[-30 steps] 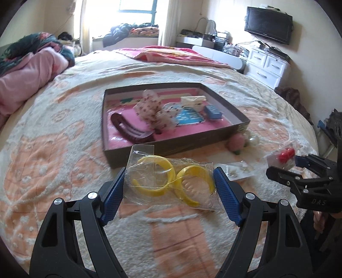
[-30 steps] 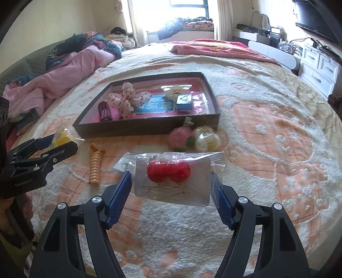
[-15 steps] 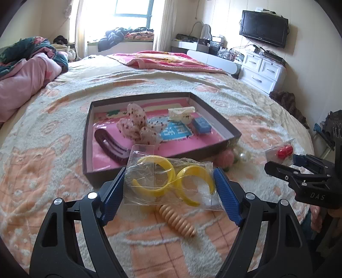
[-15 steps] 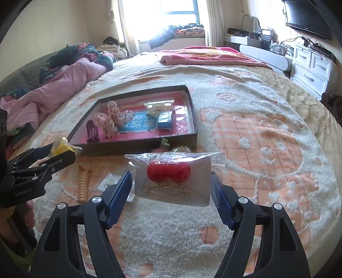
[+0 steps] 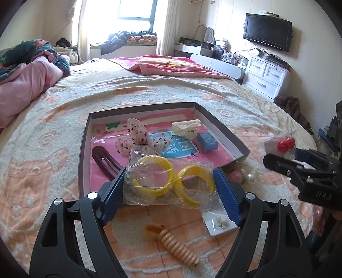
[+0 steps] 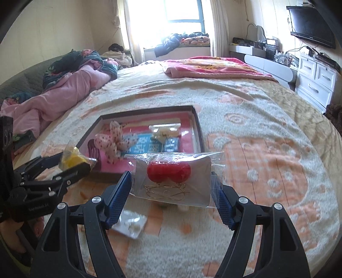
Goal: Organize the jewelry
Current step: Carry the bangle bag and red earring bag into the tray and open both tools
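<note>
Home bedroom: big bed (image 5: 149, 89) with fleecy patterned blanket, pink quilt (image 6: 70, 89) bunched at side, wall-mounted TV (image 5: 268, 28), white drawer chest (image 5: 265, 78), curtained window (image 6: 183, 10).

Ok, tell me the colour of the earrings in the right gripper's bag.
Red earrings, clearest in the right wrist view.

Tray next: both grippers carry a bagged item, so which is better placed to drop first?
Left, probably. The left gripper holds the yellow hoops bag over the tray's near edge; the red earrings bag in the right gripper looks short of it.
</note>
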A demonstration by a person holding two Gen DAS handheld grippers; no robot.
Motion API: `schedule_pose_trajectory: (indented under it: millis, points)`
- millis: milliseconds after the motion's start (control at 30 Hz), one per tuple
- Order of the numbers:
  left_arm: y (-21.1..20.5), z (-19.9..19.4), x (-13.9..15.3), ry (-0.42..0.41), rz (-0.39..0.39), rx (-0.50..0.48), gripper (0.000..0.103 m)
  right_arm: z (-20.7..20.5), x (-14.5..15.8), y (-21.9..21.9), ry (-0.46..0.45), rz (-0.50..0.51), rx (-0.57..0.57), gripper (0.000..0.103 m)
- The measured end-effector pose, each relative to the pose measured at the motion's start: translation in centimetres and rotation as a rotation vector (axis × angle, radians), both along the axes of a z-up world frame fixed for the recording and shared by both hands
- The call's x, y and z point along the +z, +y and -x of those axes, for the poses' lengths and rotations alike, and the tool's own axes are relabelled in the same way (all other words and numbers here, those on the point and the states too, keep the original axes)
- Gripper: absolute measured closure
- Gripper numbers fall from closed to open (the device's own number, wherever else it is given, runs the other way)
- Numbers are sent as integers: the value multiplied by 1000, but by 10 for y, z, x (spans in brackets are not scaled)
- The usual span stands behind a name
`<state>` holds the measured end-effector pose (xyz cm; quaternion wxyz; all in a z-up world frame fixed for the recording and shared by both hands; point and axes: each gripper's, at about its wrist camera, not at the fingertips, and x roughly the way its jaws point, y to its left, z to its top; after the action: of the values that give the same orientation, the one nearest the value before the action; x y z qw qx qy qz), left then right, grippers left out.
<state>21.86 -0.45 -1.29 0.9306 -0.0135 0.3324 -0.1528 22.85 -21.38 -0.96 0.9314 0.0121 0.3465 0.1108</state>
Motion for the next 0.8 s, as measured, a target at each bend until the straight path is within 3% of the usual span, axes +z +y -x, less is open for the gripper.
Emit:
schedule_pose_trajectory:
  millis: [500, 800]
  points:
    - [7, -46, 4, -9, -10, 55, 32, -54, 4, 2, -17, 1, -11, 32]
    - [10, -77, -4, 12, -23, 90, 32, -84, -8, 6, 10, 26, 0, 32]
